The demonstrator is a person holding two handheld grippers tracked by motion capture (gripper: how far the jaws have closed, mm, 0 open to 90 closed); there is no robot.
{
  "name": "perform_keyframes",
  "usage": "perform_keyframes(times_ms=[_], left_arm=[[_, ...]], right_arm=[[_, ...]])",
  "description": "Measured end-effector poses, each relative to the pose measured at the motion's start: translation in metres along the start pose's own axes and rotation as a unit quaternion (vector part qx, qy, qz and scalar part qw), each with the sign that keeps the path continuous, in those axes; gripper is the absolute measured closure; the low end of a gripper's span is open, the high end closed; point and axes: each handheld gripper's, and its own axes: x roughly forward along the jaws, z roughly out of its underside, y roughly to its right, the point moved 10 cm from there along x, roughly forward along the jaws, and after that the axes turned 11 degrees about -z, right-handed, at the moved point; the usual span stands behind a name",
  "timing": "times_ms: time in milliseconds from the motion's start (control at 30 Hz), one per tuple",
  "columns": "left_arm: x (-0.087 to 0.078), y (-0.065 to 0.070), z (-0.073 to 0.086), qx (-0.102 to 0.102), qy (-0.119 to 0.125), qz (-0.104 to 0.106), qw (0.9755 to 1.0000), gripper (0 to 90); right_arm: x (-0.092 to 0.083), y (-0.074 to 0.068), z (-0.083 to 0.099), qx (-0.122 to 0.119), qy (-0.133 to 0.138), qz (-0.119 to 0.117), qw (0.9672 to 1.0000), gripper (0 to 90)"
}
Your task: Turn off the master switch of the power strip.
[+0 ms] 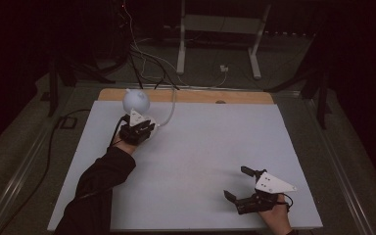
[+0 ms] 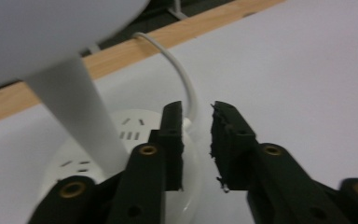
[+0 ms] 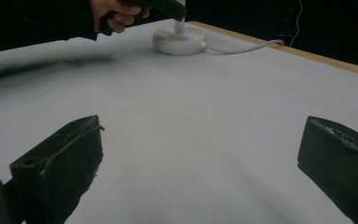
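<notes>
A white desk lamp stands at the board's far left, with a round head [image 1: 136,100], a sloping stem [image 2: 79,121] and a round base [image 2: 121,135] that carries socket slots. Its white cable [image 2: 182,74] curves away over the wooden edge. My left gripper [image 1: 144,125] hangs right over the base; in the left gripper view [image 2: 198,140] the jaws stand a narrow gap apart with nothing pinched between them. My right gripper [image 1: 239,183] rests near the front right, wide open and empty [image 3: 200,154]. In the right gripper view, the lamp base [image 3: 179,41] sits far off under the other hand [image 3: 116,16].
The white board [image 1: 200,161] covers a table with a wooden strip [image 1: 196,96] along its far side. Beyond it lie floor cables [image 1: 147,58] and a white desk frame [image 1: 215,44]. The surroundings are dark.
</notes>
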Motion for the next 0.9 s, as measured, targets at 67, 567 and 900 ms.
perform_keyframes(times_ms=[67, 567, 900], left_arm=[[0.003, 0.0, 0.003, 0.0, -0.009, -0.002, 1.0, 79.9], [0.02, -0.003, 0.011, 0.041, -0.015, -0.027, 0.9987, 90.0], [0.027, -0.003, 0.017, 0.081, -0.025, -0.058, 0.9947, 90.0]], right_arm=[[0.0, 0.0, 0.0, 0.0, -0.001, 0.0, 1.0, 0.0], [0.0, 0.0, 0.001, 0.001, -0.005, -0.002, 1.0, 0.0], [0.0, -0.001, 0.001, -0.001, -0.005, -0.002, 1.0, 0.0]])
